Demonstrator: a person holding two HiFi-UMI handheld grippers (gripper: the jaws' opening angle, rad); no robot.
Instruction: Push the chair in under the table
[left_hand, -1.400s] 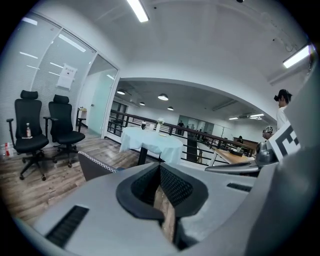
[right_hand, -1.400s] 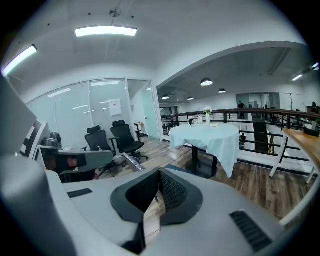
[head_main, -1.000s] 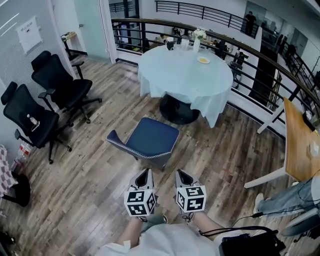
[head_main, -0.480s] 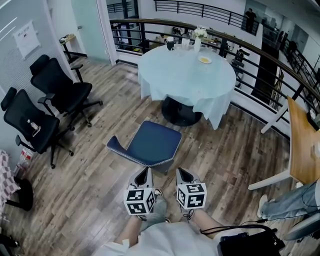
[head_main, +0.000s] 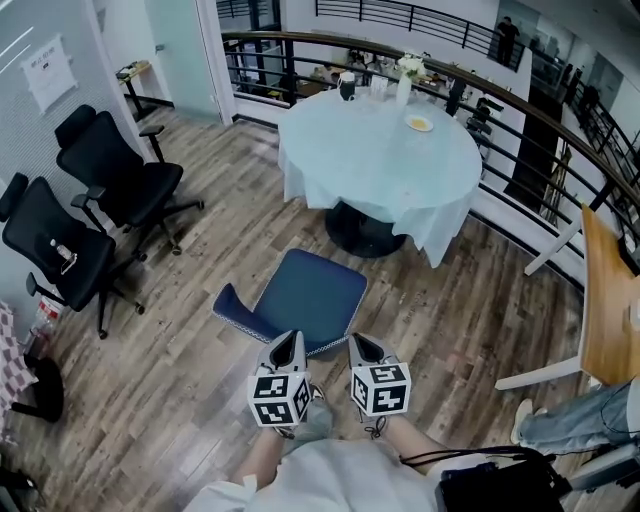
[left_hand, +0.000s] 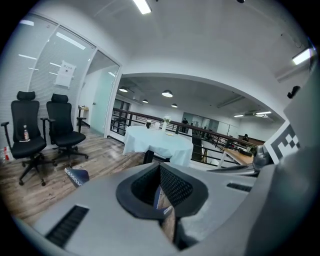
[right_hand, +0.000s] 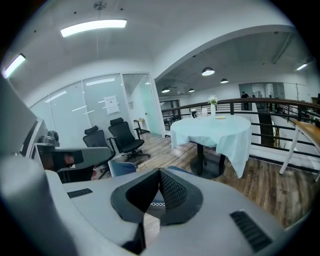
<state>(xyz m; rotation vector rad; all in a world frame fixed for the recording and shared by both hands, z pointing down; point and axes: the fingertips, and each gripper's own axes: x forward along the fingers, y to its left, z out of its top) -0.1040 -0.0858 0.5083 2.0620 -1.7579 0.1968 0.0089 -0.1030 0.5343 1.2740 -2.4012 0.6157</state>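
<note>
A blue upholstered chair (head_main: 305, 292) stands on the wood floor, its backrest (head_main: 228, 300) at the seat's left side. It is pulled out from a round table (head_main: 380, 150) under a pale blue cloth. My left gripper (head_main: 291, 338) and right gripper (head_main: 355, 340) are side by side at the seat's near edge, both shut and empty. Whether they touch the seat I cannot tell. In the left gripper view the table (left_hand: 157, 142) lies ahead and the backrest (left_hand: 76, 176) shows at lower left. The right gripper view shows the table (right_hand: 215, 132) beyond the blue seat (right_hand: 123, 167).
Two black office chairs (head_main: 112, 168) (head_main: 50, 245) stand at the left wall. A dark railing (head_main: 545, 110) curves behind the table. A wooden desk (head_main: 610, 300) and a seated person's leg (head_main: 575, 415) are at the right. A vase (head_main: 405, 75), cups and a plate sit on the table.
Both grippers have moved forward together, from short of the chair to its seat's near edge. The chair and table look nearer; the chair has not visibly shifted against the table.
</note>
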